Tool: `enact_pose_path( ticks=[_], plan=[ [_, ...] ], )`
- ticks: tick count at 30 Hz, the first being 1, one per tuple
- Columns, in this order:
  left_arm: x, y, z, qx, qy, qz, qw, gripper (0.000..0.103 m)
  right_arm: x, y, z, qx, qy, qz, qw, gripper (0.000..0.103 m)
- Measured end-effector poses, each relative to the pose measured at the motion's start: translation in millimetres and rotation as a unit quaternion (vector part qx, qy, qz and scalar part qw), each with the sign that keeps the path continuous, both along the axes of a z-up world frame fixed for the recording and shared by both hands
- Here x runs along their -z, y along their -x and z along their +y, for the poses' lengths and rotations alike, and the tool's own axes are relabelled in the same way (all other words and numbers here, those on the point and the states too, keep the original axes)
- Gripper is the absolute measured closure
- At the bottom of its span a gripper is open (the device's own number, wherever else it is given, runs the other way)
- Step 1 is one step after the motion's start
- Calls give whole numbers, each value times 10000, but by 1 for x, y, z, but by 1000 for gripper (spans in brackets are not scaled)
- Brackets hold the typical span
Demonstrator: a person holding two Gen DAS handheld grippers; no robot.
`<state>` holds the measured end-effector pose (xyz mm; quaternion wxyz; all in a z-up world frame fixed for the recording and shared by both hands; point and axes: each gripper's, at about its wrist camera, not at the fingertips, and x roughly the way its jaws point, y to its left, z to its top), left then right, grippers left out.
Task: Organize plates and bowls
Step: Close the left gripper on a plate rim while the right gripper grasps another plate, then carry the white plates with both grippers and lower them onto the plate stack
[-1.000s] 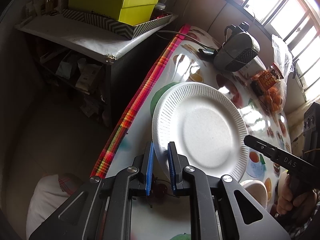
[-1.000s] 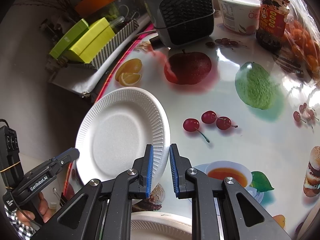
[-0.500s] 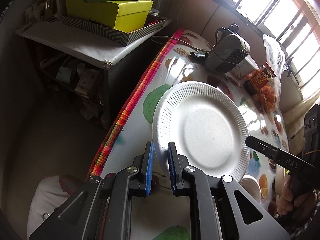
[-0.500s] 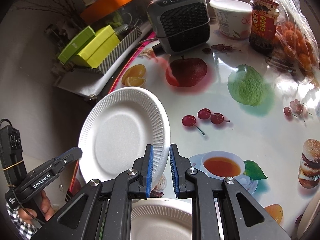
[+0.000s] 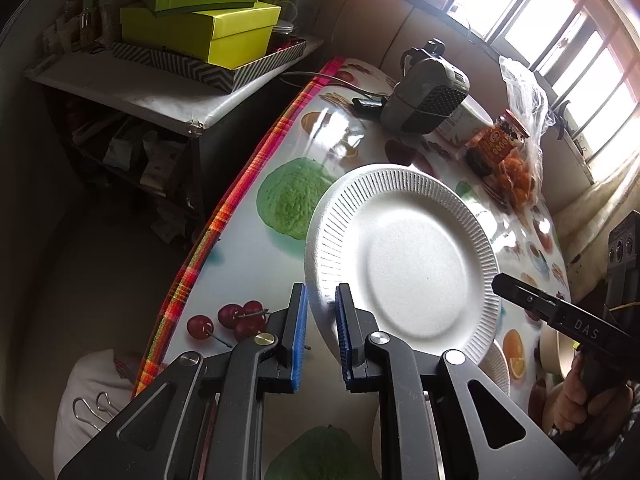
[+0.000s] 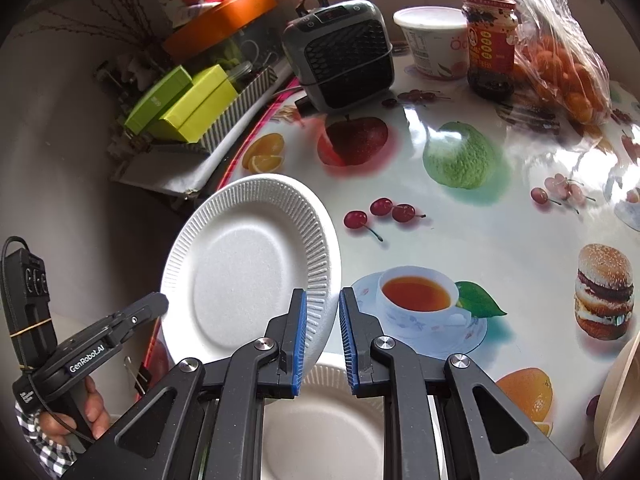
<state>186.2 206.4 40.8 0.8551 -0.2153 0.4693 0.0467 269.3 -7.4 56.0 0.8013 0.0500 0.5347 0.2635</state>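
Observation:
A white ribbed paper plate [image 5: 408,264] is held in the air over the table, tilted, by both grippers on opposite rims. My left gripper [image 5: 322,336] is shut on its near-left rim. My right gripper [image 6: 323,334] is shut on the other rim of the same plate [image 6: 248,268]. A second white paper plate [image 6: 320,416] lies flat on the table right under the right gripper. A cream bowl's rim [image 6: 616,392] shows at the right edge.
The table [image 6: 460,240] has a glossy fruit-print cloth. At its far side stand a grey heater [image 6: 340,52], a white tub [image 6: 434,40], a sauce jar [image 6: 490,40] and a bag of oranges [image 6: 568,72]. A shelf with green boxes [image 5: 200,28] stands beside the table.
Both grippers have carried the plate back and toward the second plate, which shows more fully under the right gripper. Both grips are unchanged.

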Motion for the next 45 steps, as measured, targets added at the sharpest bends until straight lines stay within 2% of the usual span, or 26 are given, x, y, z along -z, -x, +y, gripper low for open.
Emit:
enact_pose_path(
  ticks=[45],
  plan=[
    [0, 49, -75, 625, -73, -91, 9980, 88, 3, 87, -92, 529, -193, -37, 9984, 86]
  ],
)
